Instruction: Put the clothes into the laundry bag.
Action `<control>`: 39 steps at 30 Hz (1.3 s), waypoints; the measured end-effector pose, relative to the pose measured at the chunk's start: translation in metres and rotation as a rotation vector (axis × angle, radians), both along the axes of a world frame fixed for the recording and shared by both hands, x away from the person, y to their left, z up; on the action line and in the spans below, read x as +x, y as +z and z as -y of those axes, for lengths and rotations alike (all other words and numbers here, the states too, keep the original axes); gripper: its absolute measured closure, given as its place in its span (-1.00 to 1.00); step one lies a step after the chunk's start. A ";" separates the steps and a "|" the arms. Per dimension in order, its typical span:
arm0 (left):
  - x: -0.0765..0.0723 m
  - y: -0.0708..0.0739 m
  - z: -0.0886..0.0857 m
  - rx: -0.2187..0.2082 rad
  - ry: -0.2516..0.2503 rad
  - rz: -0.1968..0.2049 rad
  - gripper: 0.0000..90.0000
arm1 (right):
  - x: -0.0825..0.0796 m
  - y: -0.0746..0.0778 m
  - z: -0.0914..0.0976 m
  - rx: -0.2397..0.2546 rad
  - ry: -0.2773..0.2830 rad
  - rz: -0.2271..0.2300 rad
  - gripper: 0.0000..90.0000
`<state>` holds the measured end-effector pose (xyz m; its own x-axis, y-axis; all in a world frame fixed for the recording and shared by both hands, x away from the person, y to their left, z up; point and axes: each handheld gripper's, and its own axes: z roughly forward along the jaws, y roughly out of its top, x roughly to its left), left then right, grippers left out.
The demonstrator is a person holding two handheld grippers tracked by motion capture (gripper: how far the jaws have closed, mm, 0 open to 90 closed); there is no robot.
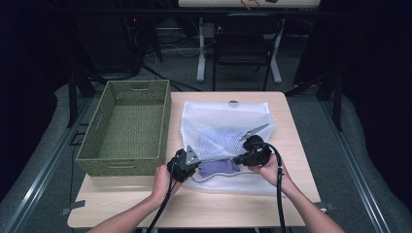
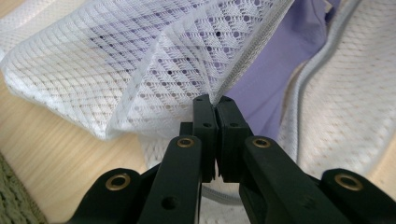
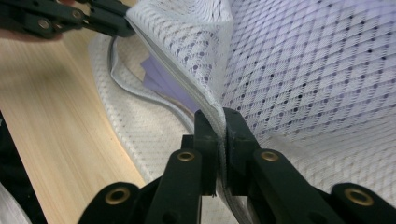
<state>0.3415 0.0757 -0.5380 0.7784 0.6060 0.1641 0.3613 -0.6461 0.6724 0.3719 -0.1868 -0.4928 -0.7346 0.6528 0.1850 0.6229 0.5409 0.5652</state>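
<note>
1. Nearest me, the person's two forearms come in over the front edge of the wooden surface (image 1: 291, 145), a gripper in each hand.
2. The left gripper (image 1: 194, 161) is clamped tight on the upper zipper edge of the white mesh bag (image 1: 228, 121); its jaws are pressed together with the mesh hem pinched between them, seen close in the left gripper view (image 2: 215, 100).
3. The right gripper (image 1: 238, 159) is likewise pinched shut on the same upper edge further along (image 3: 222, 114), with the mesh rising in a fold above it.
4. Between the two grippers the bag's mouth is lifted open, and a lilac cloth (image 1: 217, 167) lies inside it, at the near end of the bag.
5. The rest of the bag lies flat on the right half of the surface, stretching away from the person.
6. To the left, just beside the bag, stands an olive woven basket (image 1: 163, 121).
</note>
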 end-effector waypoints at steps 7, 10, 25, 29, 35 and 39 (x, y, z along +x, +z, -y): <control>-0.004 -0.002 -0.009 0.031 -0.041 -0.064 0.96 | -0.001 -0.010 -0.007 -0.069 0.054 -0.021 0.75; -0.005 -0.002 -0.012 0.057 -0.060 -0.089 0.96 | 0.000 -0.017 -0.009 -0.114 0.080 -0.041 0.75; -0.006 -0.015 -0.026 0.093 -0.092 -0.164 0.97 | 0.003 -0.040 -0.008 -0.257 0.131 -0.085 0.91; -0.005 -0.020 -0.026 0.122 -0.118 -0.222 0.97 | 0.002 -0.046 -0.011 -0.276 0.146 -0.097 0.93; -0.003 -0.020 -0.027 0.112 -0.119 -0.240 0.96 | 0.002 -0.053 -0.014 -0.306 0.158 -0.100 0.91; -0.003 -0.020 -0.027 0.121 -0.120 -0.237 0.93 | 0.003 -0.056 -0.014 -0.300 0.168 -0.119 0.77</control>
